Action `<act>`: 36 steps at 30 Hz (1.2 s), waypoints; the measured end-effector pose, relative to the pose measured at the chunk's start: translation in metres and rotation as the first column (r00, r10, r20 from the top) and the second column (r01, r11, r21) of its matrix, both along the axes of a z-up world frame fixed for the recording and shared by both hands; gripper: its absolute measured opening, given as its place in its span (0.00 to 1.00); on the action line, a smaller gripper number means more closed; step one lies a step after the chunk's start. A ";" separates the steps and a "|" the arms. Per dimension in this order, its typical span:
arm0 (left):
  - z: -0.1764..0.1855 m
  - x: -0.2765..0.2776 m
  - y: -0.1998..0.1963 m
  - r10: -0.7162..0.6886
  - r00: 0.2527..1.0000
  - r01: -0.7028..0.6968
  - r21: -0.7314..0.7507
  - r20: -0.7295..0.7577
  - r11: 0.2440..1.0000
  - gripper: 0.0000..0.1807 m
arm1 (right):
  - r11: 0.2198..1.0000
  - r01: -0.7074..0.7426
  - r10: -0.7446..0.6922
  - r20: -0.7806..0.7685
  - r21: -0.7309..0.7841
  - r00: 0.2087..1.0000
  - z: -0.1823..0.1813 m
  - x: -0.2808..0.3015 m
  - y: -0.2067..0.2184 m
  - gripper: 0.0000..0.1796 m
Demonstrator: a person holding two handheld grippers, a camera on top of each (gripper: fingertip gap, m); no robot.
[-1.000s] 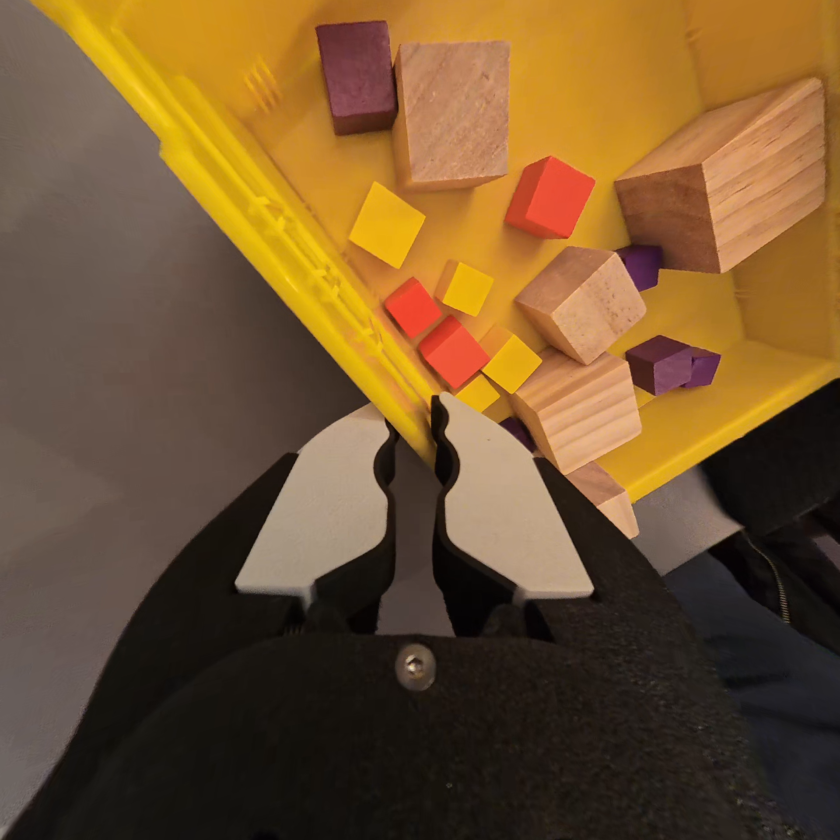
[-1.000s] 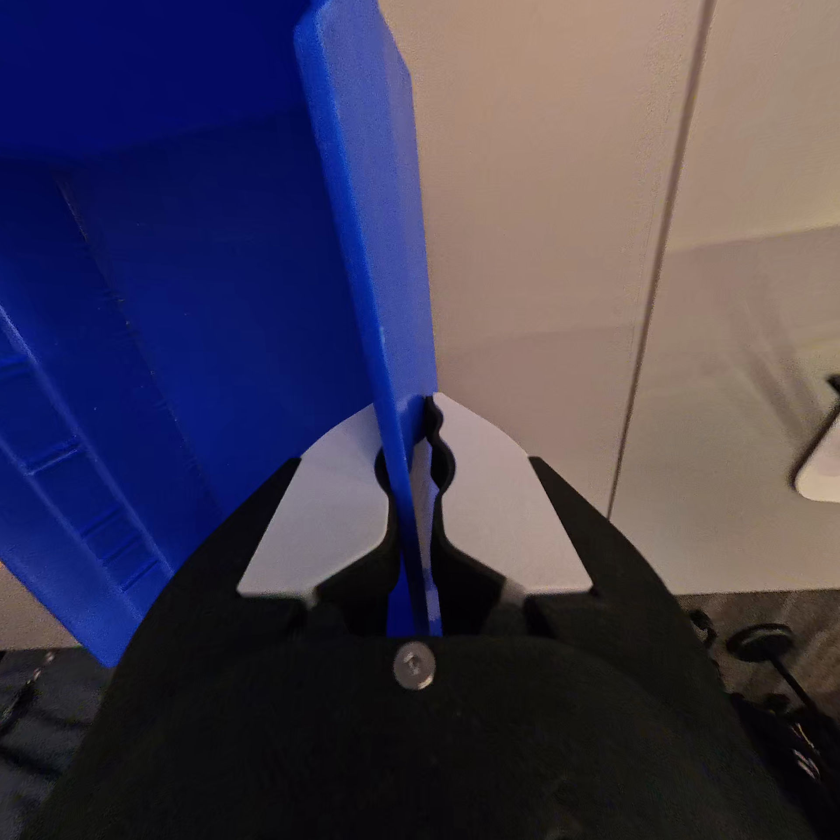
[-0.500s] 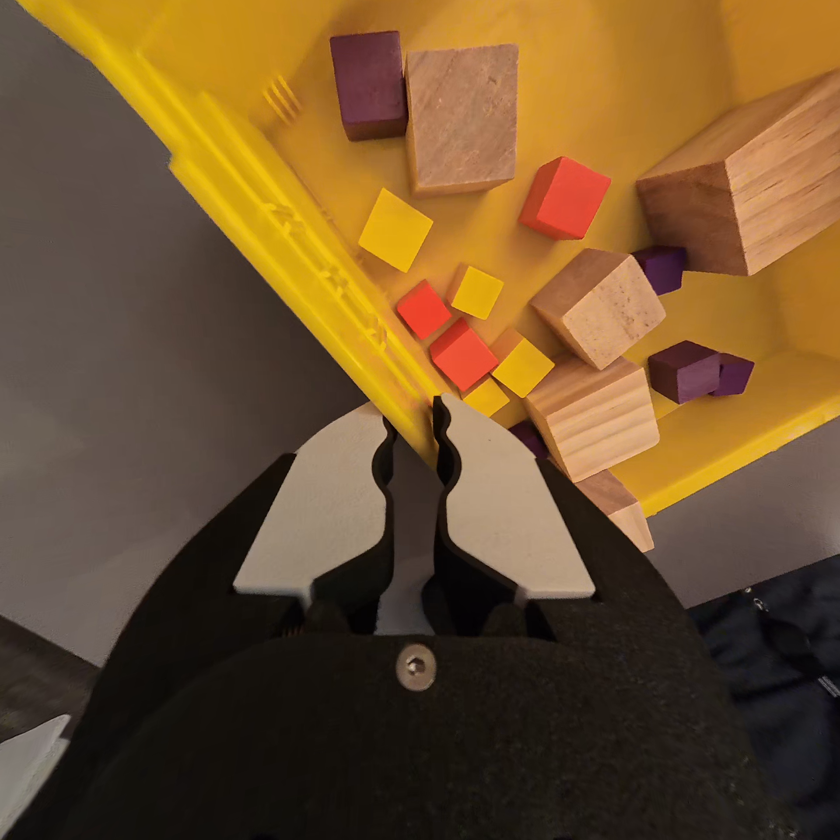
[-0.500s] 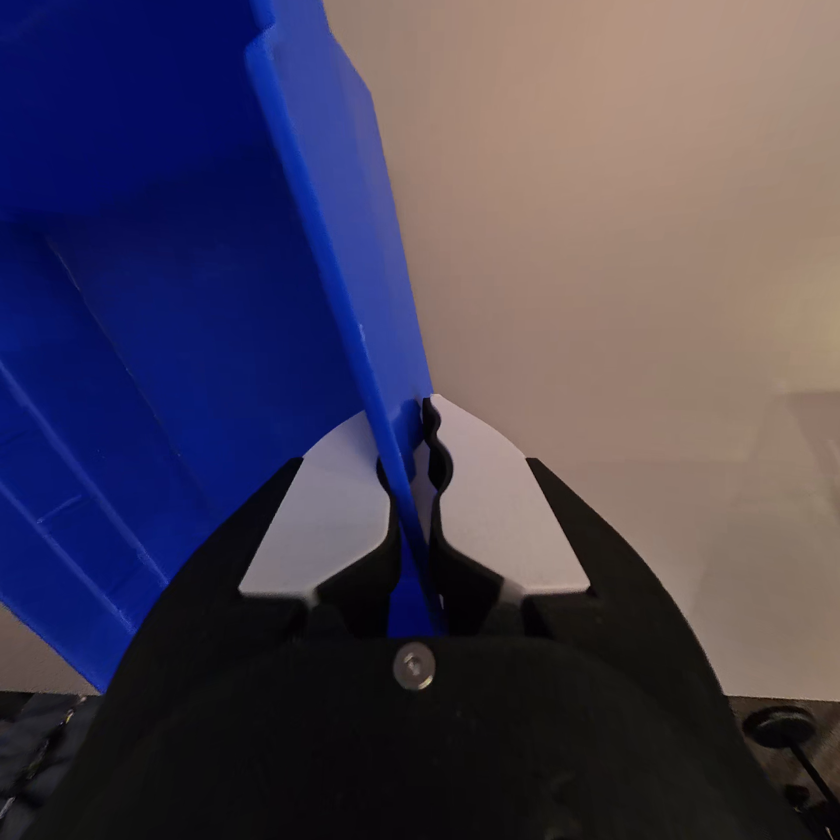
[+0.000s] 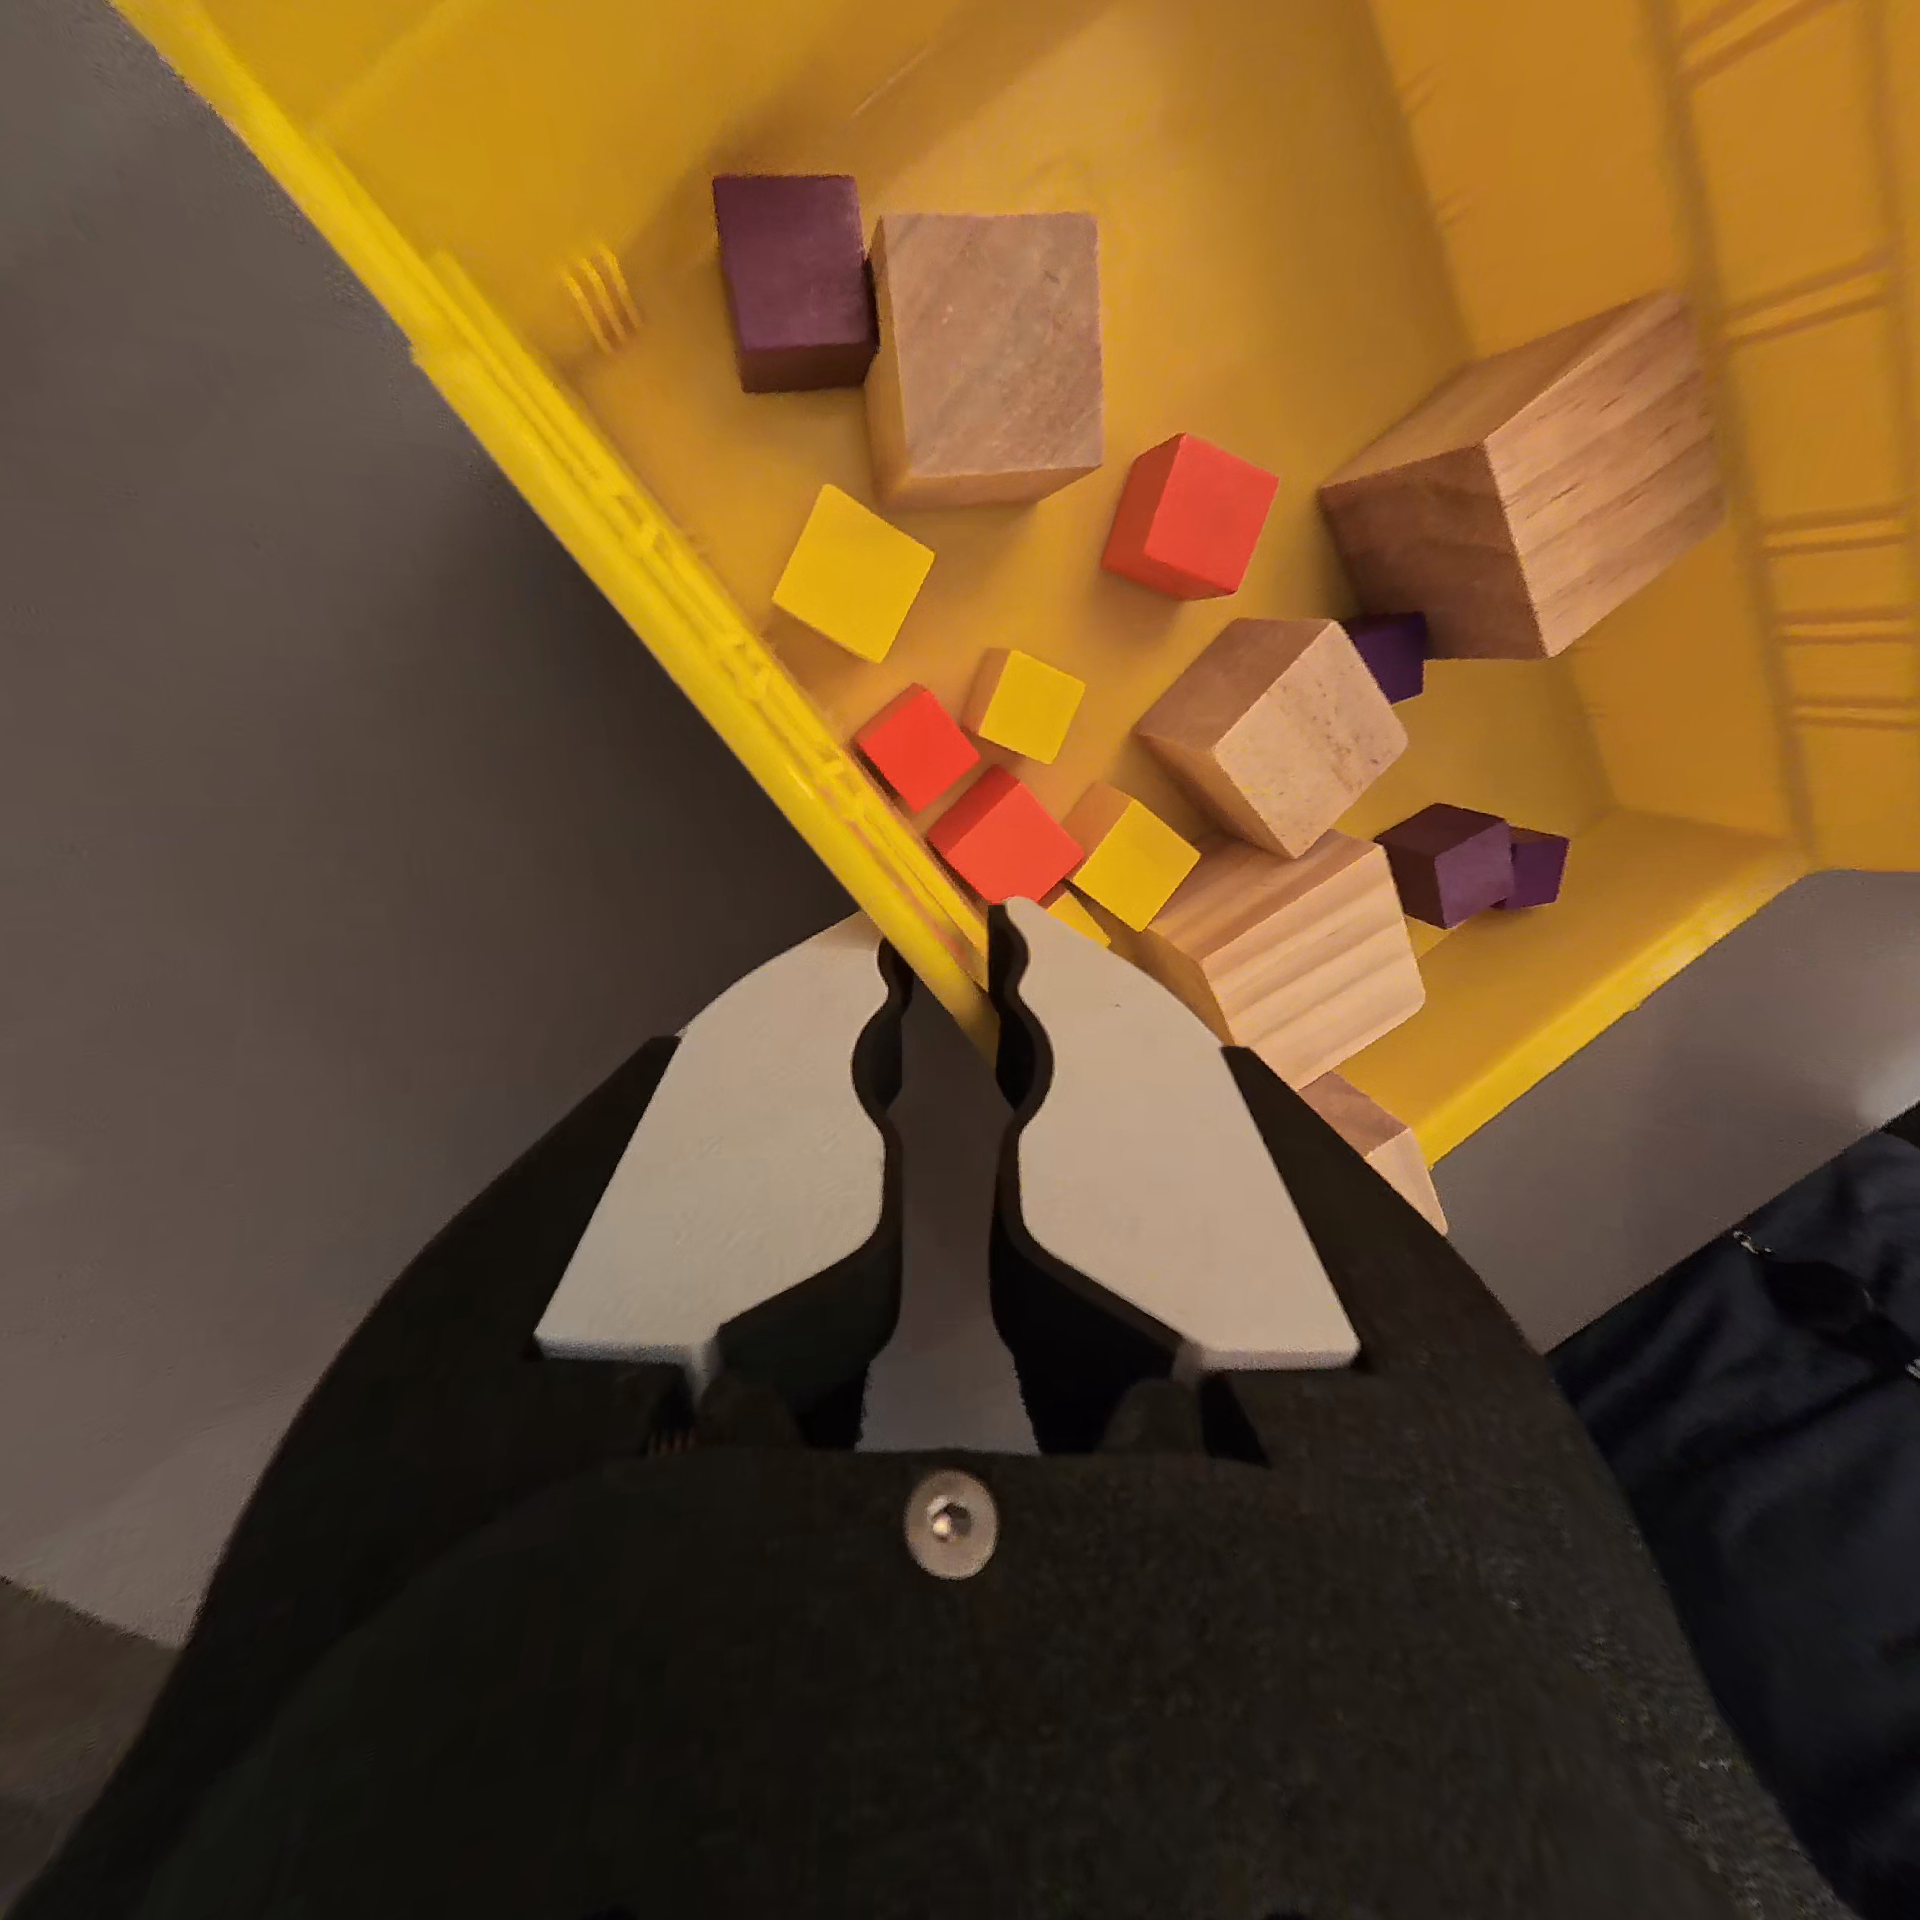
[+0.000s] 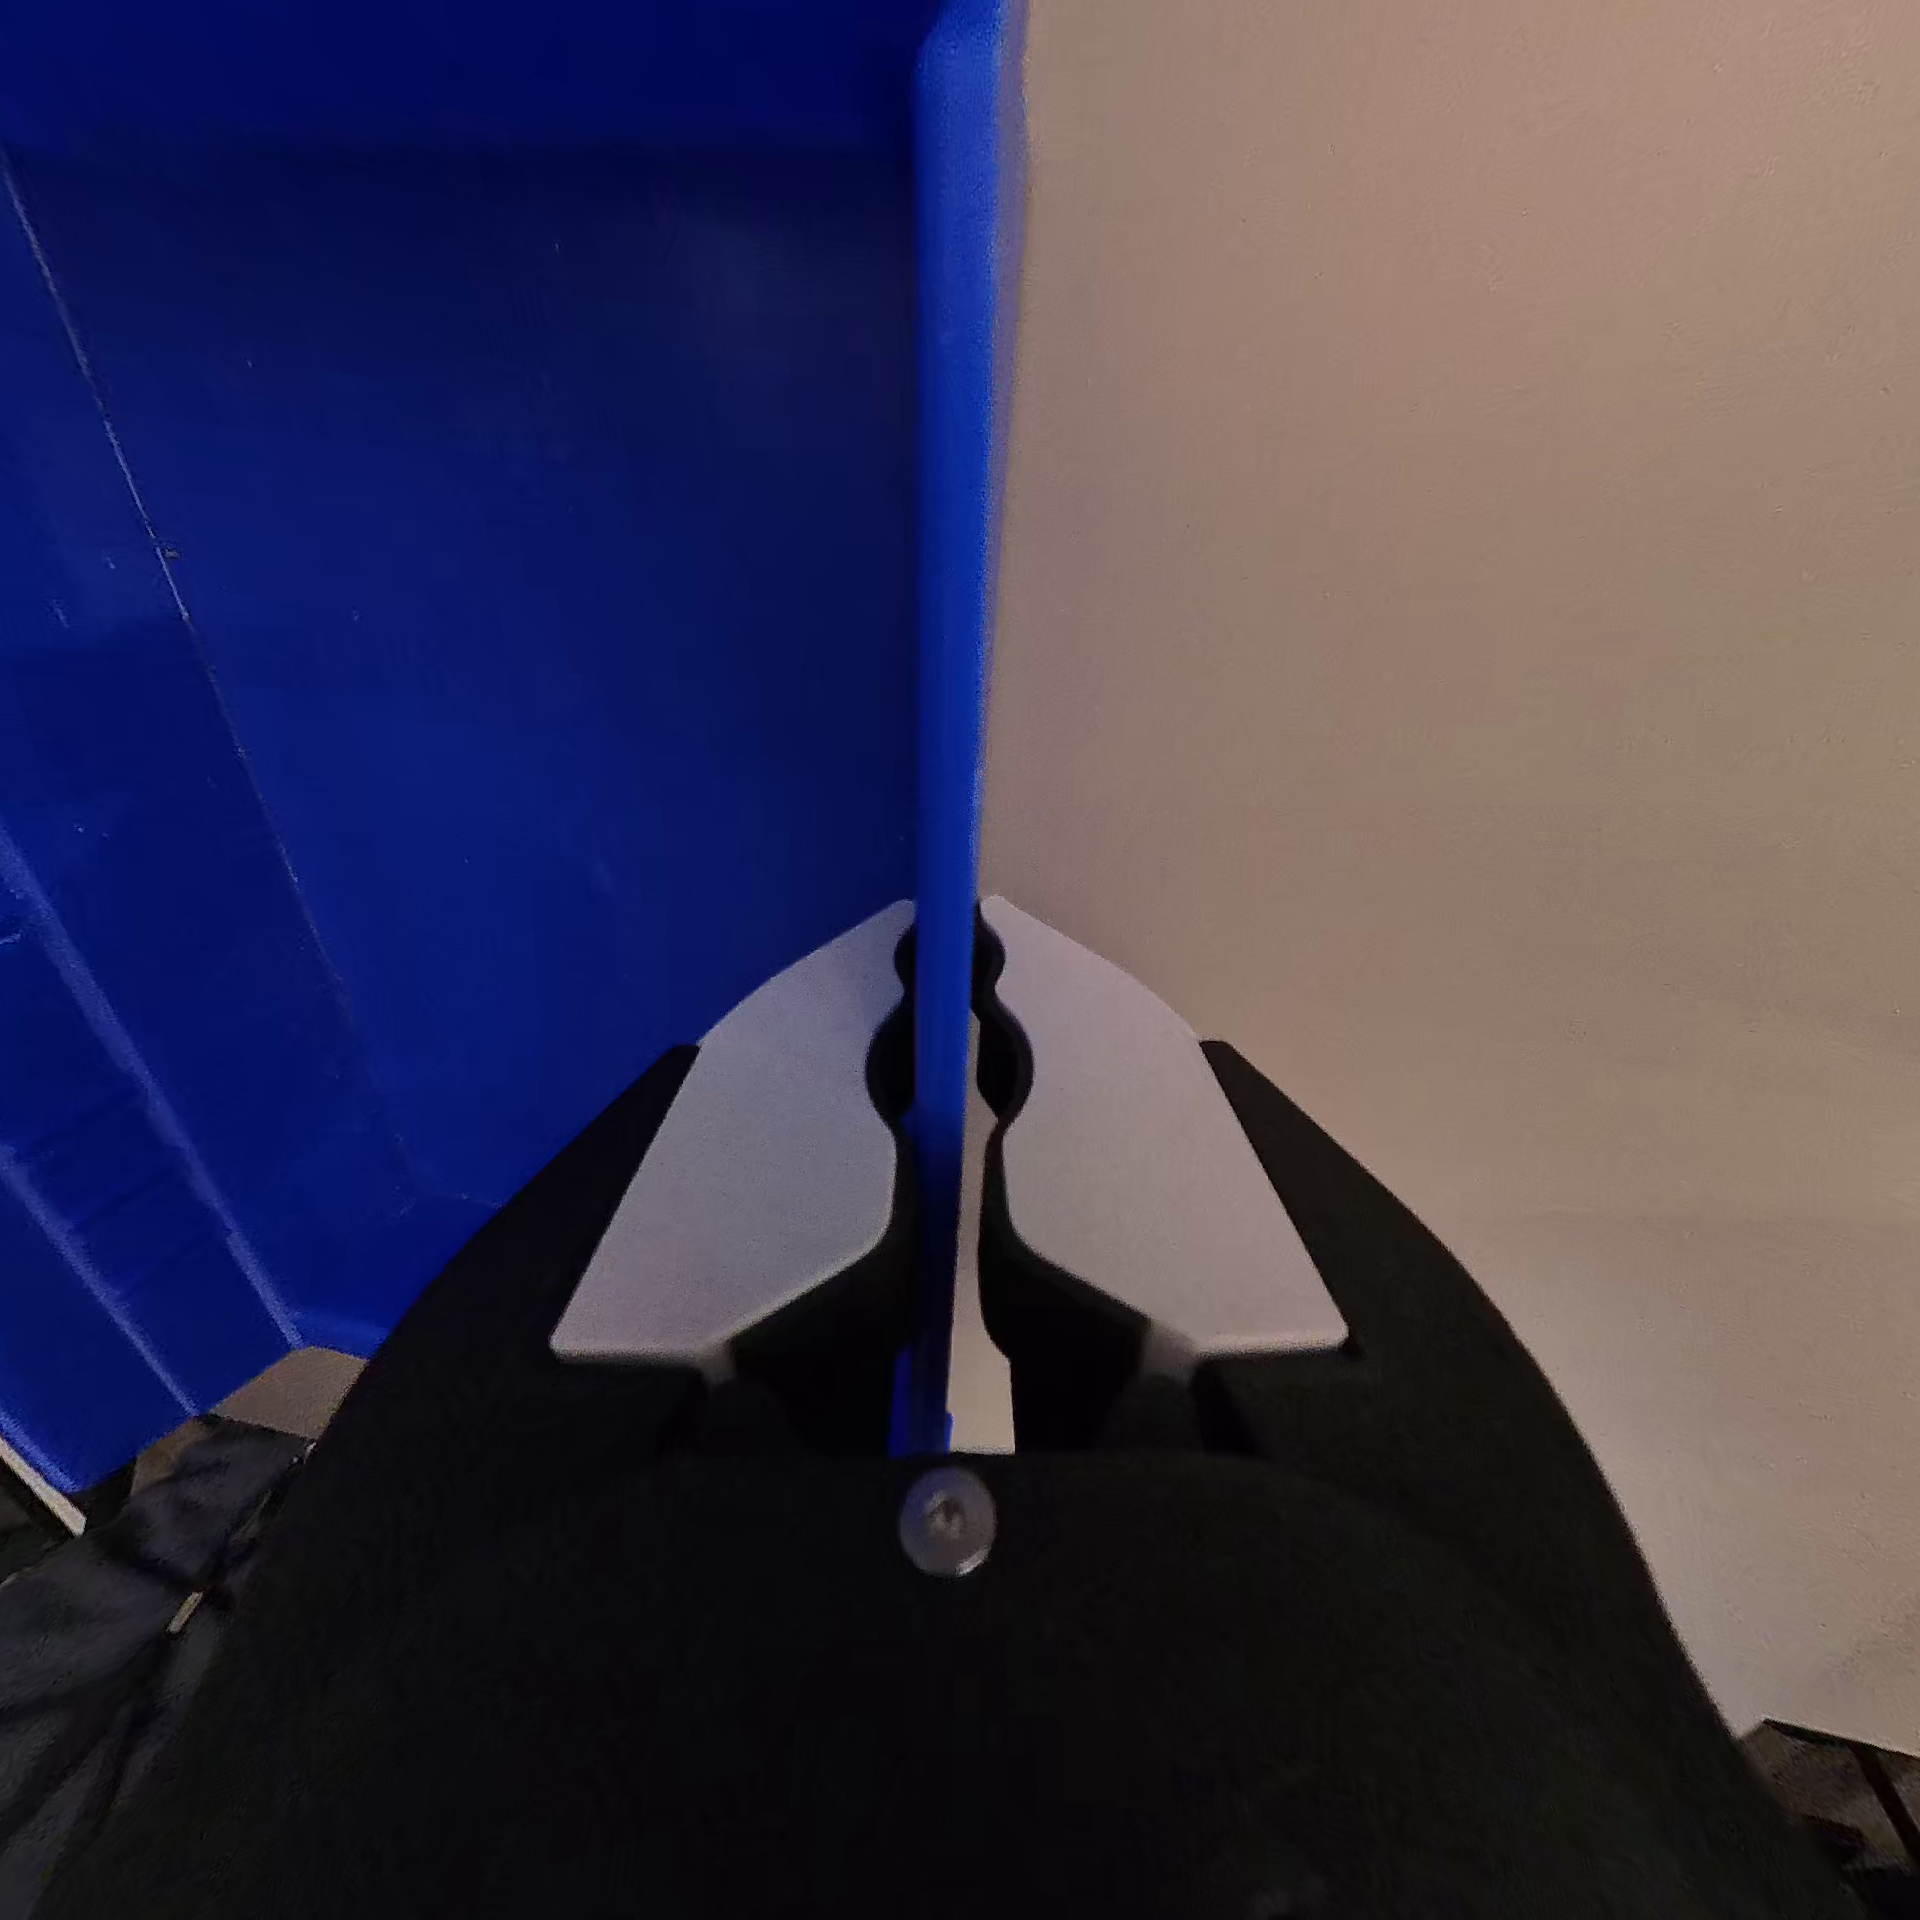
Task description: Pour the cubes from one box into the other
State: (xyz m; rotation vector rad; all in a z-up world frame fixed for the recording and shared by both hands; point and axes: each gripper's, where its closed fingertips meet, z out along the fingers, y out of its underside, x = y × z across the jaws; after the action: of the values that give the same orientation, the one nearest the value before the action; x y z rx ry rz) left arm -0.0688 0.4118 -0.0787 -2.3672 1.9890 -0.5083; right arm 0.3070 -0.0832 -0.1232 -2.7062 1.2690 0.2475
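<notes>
Both boxes held: left gripper (image 5: 940,920) pinches yellow box (image 5: 665,582) wall, right gripper (image 6: 945,914) blue box (image 6: 951,520).

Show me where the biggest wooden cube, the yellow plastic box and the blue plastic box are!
Biggest wooden cube (image 5: 1527,488): left wrist view, on its pale grained face.
Yellow plastic box (image 5: 1299,208): left wrist view, on its bare inner floor.
Blue plastic box (image 6: 520,520): right wrist view, on its broad inner surface.

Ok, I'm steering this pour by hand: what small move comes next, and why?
Probably bring the yellow box over the blue box before tipping further. The cubes all lie inside the yellow one, each gripper grips a box wall, the blue interior shows no cubes, and neither view shows both boxes.
</notes>
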 end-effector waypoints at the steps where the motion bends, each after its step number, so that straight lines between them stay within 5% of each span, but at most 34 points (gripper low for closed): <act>1: 0.001 -0.001 0.001 0.001 1.000 0.000 -0.025 0.032 1.000 0.07 | 1.000 0.012 -0.012 -0.002 0.000 1.000 0.000 -0.002 0.001 0.03; 7: 0.003 0.002 0.003 0.085 0.980 -0.048 -0.198 0.180 0.979 0.09 | 0.997 0.065 -0.066 0.016 0.033 0.998 0.000 -0.008 0.016 0.03; 18: 0.006 -0.003 0.008 0.067 0.983 -0.077 0.053 0.173 0.996 0.07 | 0.986 0.159 -0.161 0.038 0.051 0.986 0.001 -0.004 0.022 0.04; 27: 0.007 -0.004 0.017 0.076 0.983 -0.089 0.073 0.169 0.993 0.07 | 0.975 0.168 -0.182 0.091 0.143 0.979 0.005 -0.008 0.039 0.08; 36: 0.007 -0.013 0.028 0.055 0.985 -0.074 0.112 0.165 0.991 0.08 | 0.962 0.093 -0.172 0.302 0.258 0.938 0.037 -0.005 0.037 0.14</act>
State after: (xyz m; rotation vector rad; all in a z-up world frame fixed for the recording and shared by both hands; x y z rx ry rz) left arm -0.0814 0.4398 -0.0720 -2.2349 1.8154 -0.5460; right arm 0.3025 -0.0459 -0.0859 -2.3262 1.2282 -0.0547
